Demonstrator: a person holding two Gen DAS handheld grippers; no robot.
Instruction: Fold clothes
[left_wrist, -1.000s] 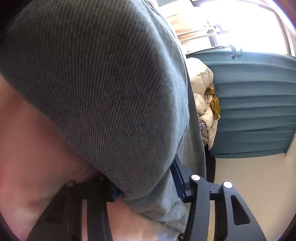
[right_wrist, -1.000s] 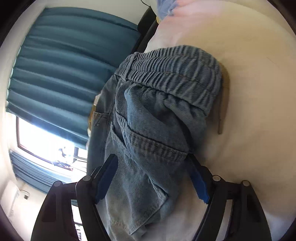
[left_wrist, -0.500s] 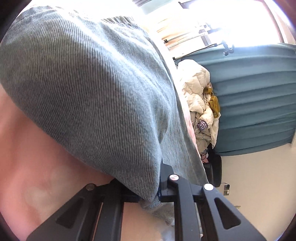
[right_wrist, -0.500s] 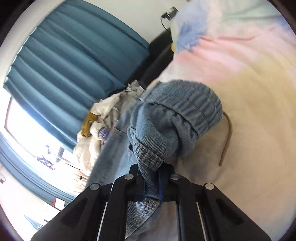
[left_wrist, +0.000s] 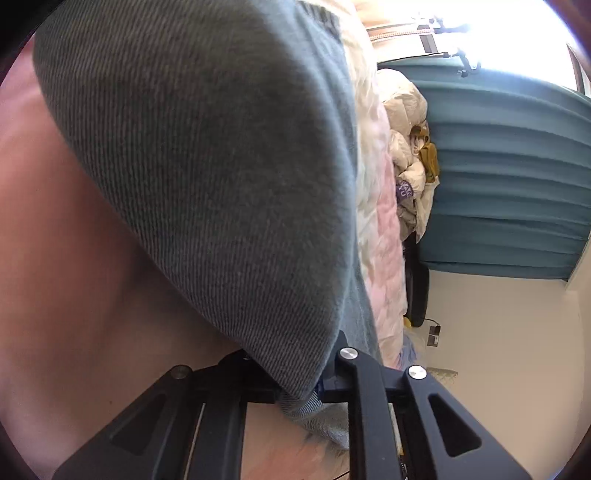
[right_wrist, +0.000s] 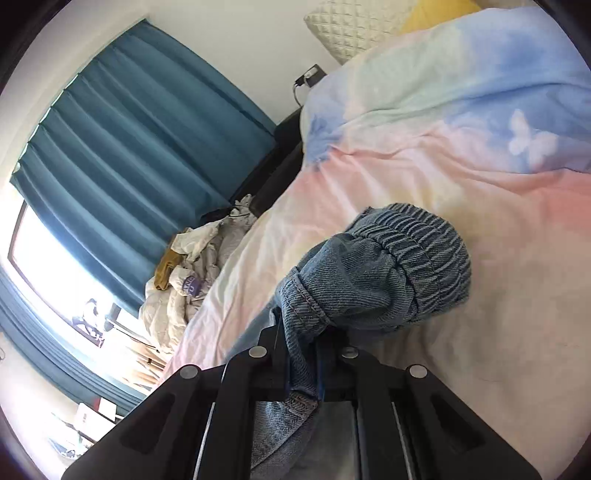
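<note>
Left view: left gripper (left_wrist: 299, 384) clamped on a fold of jeans (left_wrist: 207, 155), jaws easing open a touch, denim bulging up over the bed (left_wrist: 384, 236).

Right view: right gripper (right_wrist: 301, 373) pinched tight on the jeans (right_wrist: 373, 277) near the elastic waistband (right_wrist: 424, 251), lifted above the bed (right_wrist: 424, 155); curtain (right_wrist: 140, 147) behind.

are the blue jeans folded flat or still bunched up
Bunched: the blue denim jeans hang crumpled from the shut right gripper above the pastel bedspread.
</note>
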